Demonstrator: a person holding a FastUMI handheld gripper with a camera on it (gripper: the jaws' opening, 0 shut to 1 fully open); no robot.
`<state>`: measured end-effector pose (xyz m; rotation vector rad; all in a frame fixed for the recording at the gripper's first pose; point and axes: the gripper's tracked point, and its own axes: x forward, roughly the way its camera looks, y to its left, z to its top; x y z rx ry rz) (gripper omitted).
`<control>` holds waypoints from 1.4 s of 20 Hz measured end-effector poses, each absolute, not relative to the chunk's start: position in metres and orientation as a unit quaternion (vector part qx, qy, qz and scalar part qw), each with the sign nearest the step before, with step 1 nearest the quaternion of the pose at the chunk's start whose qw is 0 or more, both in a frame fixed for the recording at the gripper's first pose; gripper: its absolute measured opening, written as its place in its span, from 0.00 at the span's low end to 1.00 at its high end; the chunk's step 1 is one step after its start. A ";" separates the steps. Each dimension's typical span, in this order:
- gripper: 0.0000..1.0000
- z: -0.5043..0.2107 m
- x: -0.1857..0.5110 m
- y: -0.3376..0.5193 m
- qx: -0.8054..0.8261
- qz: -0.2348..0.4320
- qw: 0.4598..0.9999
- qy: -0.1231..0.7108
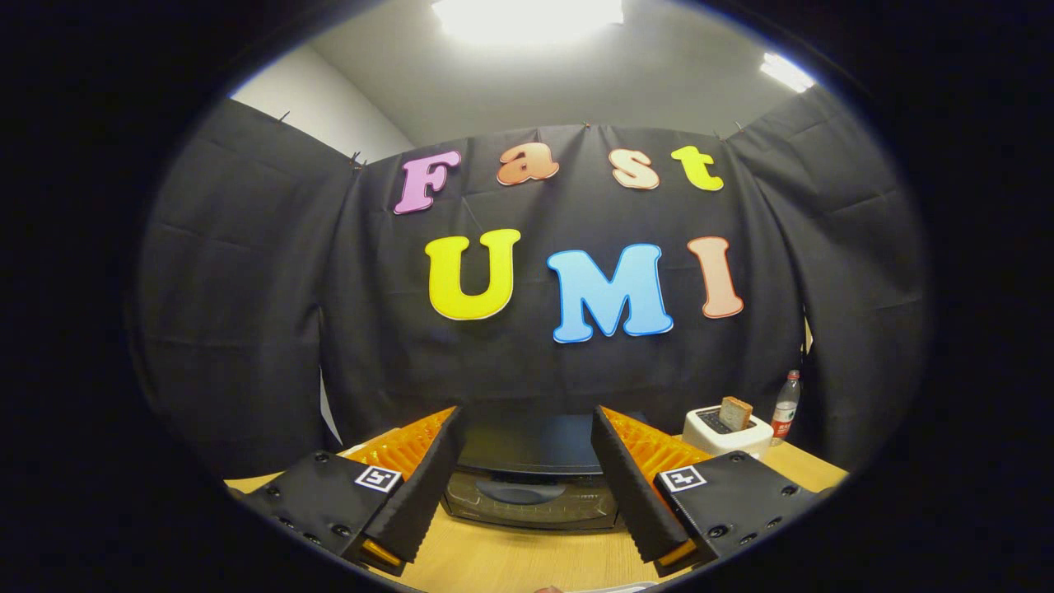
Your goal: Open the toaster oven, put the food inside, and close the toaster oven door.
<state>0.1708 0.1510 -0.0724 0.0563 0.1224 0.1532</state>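
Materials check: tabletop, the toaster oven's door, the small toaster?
Light tan table: looks like matte wood or laminate, faint grain. Black toaster oven, seen between the open claw fingers: door likely glass, glossy and reflective. White pop-up toaster: probably smooth plastic, soft sheen.

A staged recording booth, seemingly indoors: black cloth wall [247, 288], wooden table [510, 560], ceiling lights [527, 16].

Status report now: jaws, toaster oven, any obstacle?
Gripper jaws open, holding nothing. Toaster oven just ahead between them, door closed. Path looks free; white toaster off to the side.
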 end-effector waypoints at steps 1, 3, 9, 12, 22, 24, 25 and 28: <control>0.98 -0.080 0.177 0.154 0.030 0.077 0.994 0.068; 0.98 -0.093 0.190 0.158 0.033 0.073 0.994 0.081; 0.98 -0.133 0.222 0.167 0.032 0.061 0.991 0.115; 0.98 -0.153 0.233 0.175 0.025 0.060 0.989 0.133; 0.98 -0.206 0.253 0.179 0.008 0.035 0.982 0.183; 0.98 -0.214 0.254 0.179 0.006 0.032 0.981 0.194; 0.98 -0.219 0.254 0.179 0.006 0.030 0.979 0.199; 0.98 -0.223 0.254 0.176 0.008 0.020 0.979 0.203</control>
